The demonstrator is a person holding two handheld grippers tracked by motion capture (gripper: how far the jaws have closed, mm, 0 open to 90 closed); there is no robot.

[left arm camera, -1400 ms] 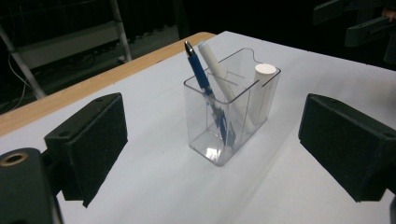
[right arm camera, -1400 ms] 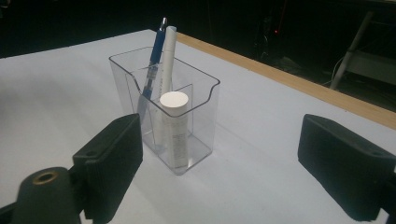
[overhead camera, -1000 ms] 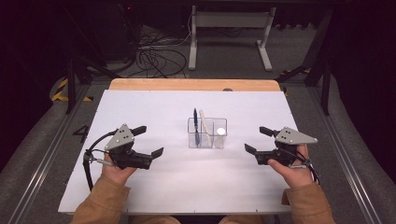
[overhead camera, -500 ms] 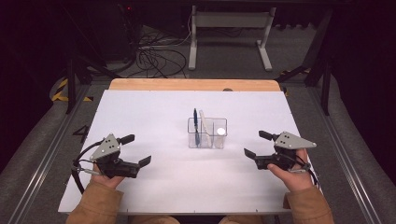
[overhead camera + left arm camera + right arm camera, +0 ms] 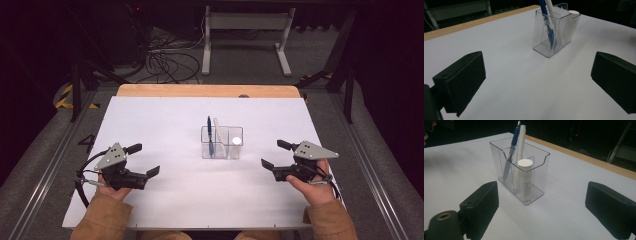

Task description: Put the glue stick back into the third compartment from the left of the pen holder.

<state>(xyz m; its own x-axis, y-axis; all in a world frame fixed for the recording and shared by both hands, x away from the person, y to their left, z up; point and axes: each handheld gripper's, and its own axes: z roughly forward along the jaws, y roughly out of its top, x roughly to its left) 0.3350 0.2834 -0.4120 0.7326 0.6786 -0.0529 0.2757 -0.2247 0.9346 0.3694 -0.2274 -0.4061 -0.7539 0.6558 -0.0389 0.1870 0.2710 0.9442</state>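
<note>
The surface [image 5: 165, 125] is white, with a strip of bare wood [image 5: 200, 90] along its far edge. Beyond it the room is dark. The floor [image 5: 250, 60] is grey carpet. A tangle of black cables [image 5: 165, 60] lies on it at the far left, next to a white metal frame [image 5: 245, 30] standing on two feet. Yellow-and-black tape [image 5: 64, 96] marks the floor at the left. Metal rails [image 5: 45, 170] run along both sides of the surface, and dark stand legs [image 5: 345, 80] rise at the right. Light falls mostly on the surface.
</note>
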